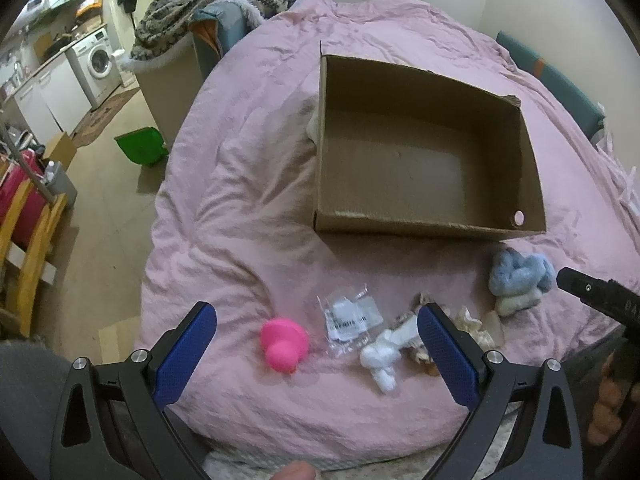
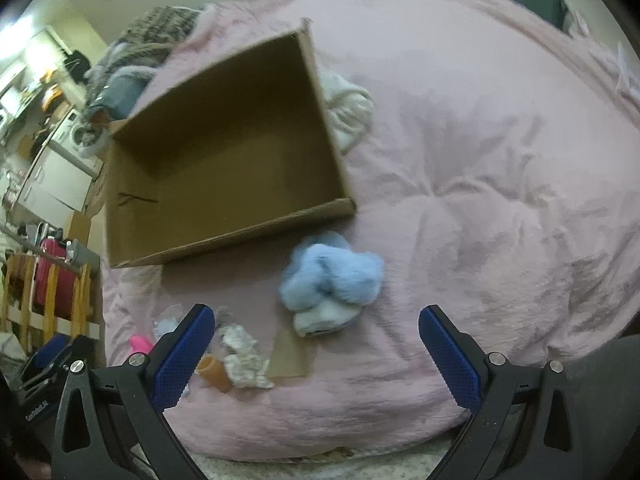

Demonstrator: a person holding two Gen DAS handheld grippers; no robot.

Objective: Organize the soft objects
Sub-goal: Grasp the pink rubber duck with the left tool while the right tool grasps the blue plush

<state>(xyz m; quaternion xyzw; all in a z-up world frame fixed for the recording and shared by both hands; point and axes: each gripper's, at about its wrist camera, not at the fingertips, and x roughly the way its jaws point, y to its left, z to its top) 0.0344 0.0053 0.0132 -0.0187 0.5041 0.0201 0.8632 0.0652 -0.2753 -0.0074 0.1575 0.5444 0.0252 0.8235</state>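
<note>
An empty cardboard box (image 1: 424, 224) (image 2: 224, 236) lies open on the pink bedcover (image 1: 248, 208). In front of it lie a pink rubber toy (image 1: 283, 344), a clear plastic packet (image 1: 350, 318), a white plush (image 1: 382, 354) and a fluffy blue plush (image 1: 518, 280) (image 2: 330, 280). My left gripper (image 1: 316, 316) is open above the pink toy and packet. My right gripper (image 2: 316, 318) is open just in front of the blue plush, apart from it. A white woolly item (image 2: 348, 108) lies behind the box.
A crumpled grey-white scrap (image 2: 244, 354), an orange-brown cup (image 2: 214, 372) and a cardboard piece (image 2: 290, 354) lie near the front edge. A blanket pile (image 1: 208, 4) sits at the bed's far left. A green bin (image 1: 142, 148) and wooden chair (image 1: 28, 248) stand on the floor.
</note>
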